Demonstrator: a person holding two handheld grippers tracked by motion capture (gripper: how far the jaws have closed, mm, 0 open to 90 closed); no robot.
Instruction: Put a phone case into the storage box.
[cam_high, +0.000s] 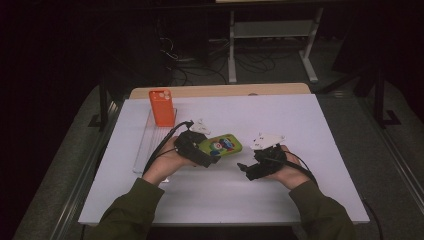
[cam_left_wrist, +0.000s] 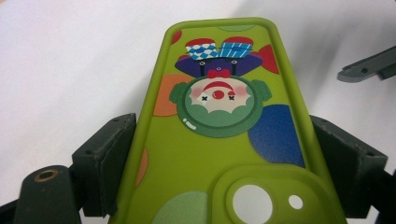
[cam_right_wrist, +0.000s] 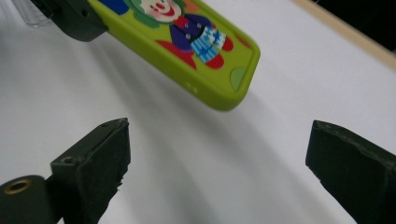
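Two grippers: both are working over the white table top (cam_high: 300, 150), one in each hand of a person in olive sleeves.
Left gripper (cam_high: 212, 159): its jaws are clamping the long edges of the green phone case (cam_left_wrist: 224, 140), pads pressing on both sides near the camera cut-out.
Green phone case: it is being held just above the white surface near the middle of the table, clown picture facing up; in the right gripper view its free end (cam_right_wrist: 219, 70) is hanging clear over its own shadow.
Right gripper (cam_high: 243, 168): its jaws are standing wide apart with nothing between them, pointing towards the case's free end (cam_high: 235, 145) and staying short of it.
Orange phone case (cam_high: 162, 107): it is standing upright at the far end of a clear tray (cam_high: 142, 150) on the table's left.
Surface: a white board is lying on a wooden-edged table (cam_high: 220, 90).
Room: dark floor, with cables (cam_high: 200, 65) and a white stand (cam_high: 272, 45) behind the table.
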